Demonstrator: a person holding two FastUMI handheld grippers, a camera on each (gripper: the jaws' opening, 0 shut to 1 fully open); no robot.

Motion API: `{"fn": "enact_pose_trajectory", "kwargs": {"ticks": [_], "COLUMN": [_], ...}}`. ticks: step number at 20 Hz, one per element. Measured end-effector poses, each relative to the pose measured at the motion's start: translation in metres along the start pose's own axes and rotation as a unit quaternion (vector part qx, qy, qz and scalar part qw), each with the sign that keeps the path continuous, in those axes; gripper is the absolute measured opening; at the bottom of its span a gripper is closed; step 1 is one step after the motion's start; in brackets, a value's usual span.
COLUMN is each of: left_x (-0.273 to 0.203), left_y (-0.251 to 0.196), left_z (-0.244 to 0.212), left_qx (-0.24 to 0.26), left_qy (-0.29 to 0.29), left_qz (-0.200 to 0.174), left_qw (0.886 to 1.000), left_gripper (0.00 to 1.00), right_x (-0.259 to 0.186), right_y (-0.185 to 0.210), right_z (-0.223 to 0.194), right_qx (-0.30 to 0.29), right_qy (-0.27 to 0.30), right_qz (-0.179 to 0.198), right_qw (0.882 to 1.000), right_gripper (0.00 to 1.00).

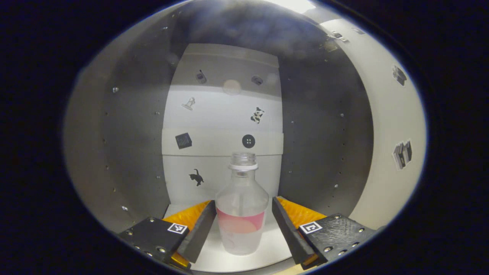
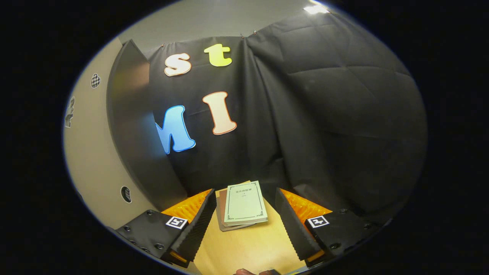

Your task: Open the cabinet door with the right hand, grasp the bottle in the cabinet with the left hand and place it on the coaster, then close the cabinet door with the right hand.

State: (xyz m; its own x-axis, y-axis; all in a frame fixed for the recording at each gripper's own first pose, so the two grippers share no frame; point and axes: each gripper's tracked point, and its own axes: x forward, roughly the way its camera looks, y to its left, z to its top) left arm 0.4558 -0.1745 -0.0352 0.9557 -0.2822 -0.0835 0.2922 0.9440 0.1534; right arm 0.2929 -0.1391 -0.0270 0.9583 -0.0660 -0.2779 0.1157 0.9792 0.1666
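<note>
In the left gripper view, the left tongs (image 1: pixel 243 225) stand wide apart at the bottom, with the bottle (image 1: pixel 241 214) between the two fingers. A gap shows on each side of the bottle, so neither finger presses on it. The bottle is clear, uncapped, with a white ring under its open neck and a pink band around its lower body. It stands upright on the white floor of the cabinet (image 1: pixel 229 252), near the front edge. Behind it rises the cabinet's pale back panel (image 1: pixel 223 122), which carries small dark stickers: a cat, a button, a square and a few others. Grey side walls (image 1: pixel 130 152) close in on the left and right, and the open cabinet door (image 1: pixel 389 126), pale and also stickered, stands off to the right.

In the right gripper view, the right tongs (image 2: pixel 243 225) are also spread wide and hold nothing. Between the fingers and a little beyond lies a pale green book (image 2: pixel 244 202) stacked on a brown one (image 2: pixel 223 225), both flat on the wooden desk (image 2: pixel 248 248). Farther off hangs the black cloth wall (image 2: pixel 324 114). To the left stands the pale cabinet panel (image 2: pixel 91 152) with its dark edge beside it.
</note>
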Motion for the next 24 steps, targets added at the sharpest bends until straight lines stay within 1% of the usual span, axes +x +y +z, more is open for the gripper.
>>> {"fn": "enact_pose_trajectory", "kwargs": {"ticks": [1, 2, 3, 4, 5, 7, 10, 11, 12, 14, 15, 17, 19, 21, 22, 23, 24], "left_x": [0.002, 0.003, 0.004, 0.001, 0.003, 0.004, 0.001, 0.000, -0.003, -0.012, -0.017, -0.034, -0.057, -0.085, -0.097, -0.110, -0.125], "left_y": [0.002, 0.002, 0.003, 0.006, 0.008, 0.003, 0.001, 0.000, 0.000, 0.005, 0.006, 0.006, 0.007, 0.010, 0.014, 0.020, 0.025], "left_z": [-0.003, -0.006, -0.007, -0.004, -0.003, -0.005, -0.003, 0.000, 0.003, 0.011, 0.014, 0.019, 0.022, 0.024, 0.022, 0.014, 0.008], "left_qx": [-0.004, -0.007, -0.011, -0.016, -0.020, -0.020, -0.015, -0.015, -0.015, -0.007, 0.000, 0.001, -0.013, -0.022, -0.021, -0.017, -0.008], "left_qy": [0.004, 0.007, 0.007, 0.001, 0.001, 0.002, 0.003, 0.001, -0.004, -0.011, -0.013, -0.019, -0.023, -0.030, -0.031, -0.021, -0.015], "left_qz": [0.001, 0.000, -0.001, 0.007, 0.007, -0.004, -0.006, -0.005, -0.004, 0.006, 0.009, 0.006, -0.003, -0.009, -0.010, -0.006, -0.004], "left_qw": [1.000, 1.000, 1.000, 1.000, 1.000, 1.000, 1.000, 1.000, 1.000, 1.000, 1.000, 1.000, 1.000, 0.999, 0.999, 1.000, 1.000], "left_gripper": [0.90, 0.89, 0.90, 0.88, 0.74, 0.75, 0.72, 0.74, 0.71, 0.71, 0.73, 0.72, 0.74, 0.72, 0.71, 0.74, 0.71], "right_x": [0.003, 0.005, 0.006, 0.007, 0.007, 0.008, 0.010, 0.010, 0.010, 0.010, 0.009, 0.007, 0.004, 0.000, -0.002, -0.003, -0.005], "right_y": [0.004, 0.005, 0.004, 0.004, 0.005, 0.006, 0.007, 0.007, 0.008, 0.013, 0.016, 0.020, 0.025, 0.032, 0.036, 0.039, 0.041], "right_z": [-0.005, -0.006, -0.006, -0.006, -0.007, -0.005, -0.005, -0.004, -0.004, -0.006, -0.009, -0.015, -0.020, -0.022, -0.022, -0.023, -0.023], "right_qx": [0.006, 0.008, 0.007, 0.005, 0.003, 0.002, 0.002, 0.001, 0.001, 0.005, 0.006, 0.001, -0.004, 0.001, 0.004, 0.008, 0.015], "right_qy": [0.007, 0.008, 0.008, 0.009, 0.010, 0.009, 0.010, 0.009, 0.009, 0.014, 0.016, 0.018, 0.020, 0.020, 0.020, 0.018, 0.018], "right_qz": [0.003, 0.003, 0.002, 0.002, 0.002, 0.003, 0.004, 0.004, 0.005, 0.011, 0.014, 0.016, 0.020, 0.027, 0.031, 0.034, 0.037], "right_qw": [1.000, 1.000, 1.000, 1.000, 1.000, 1.000, 1.000, 1.000, 1.000, 1.000, 1.000, 1.000, 1.000, 0.999, 0.999, 0.999, 0.999], "right_gripper": [0.98, 0.98, 0.98, 0.98, 0.98, 0.98, 0.98, 0.98, 0.98, 0.98, 0.98, 0.98, 0.98, 0.98, 0.98, 0.98, 0.98]}}
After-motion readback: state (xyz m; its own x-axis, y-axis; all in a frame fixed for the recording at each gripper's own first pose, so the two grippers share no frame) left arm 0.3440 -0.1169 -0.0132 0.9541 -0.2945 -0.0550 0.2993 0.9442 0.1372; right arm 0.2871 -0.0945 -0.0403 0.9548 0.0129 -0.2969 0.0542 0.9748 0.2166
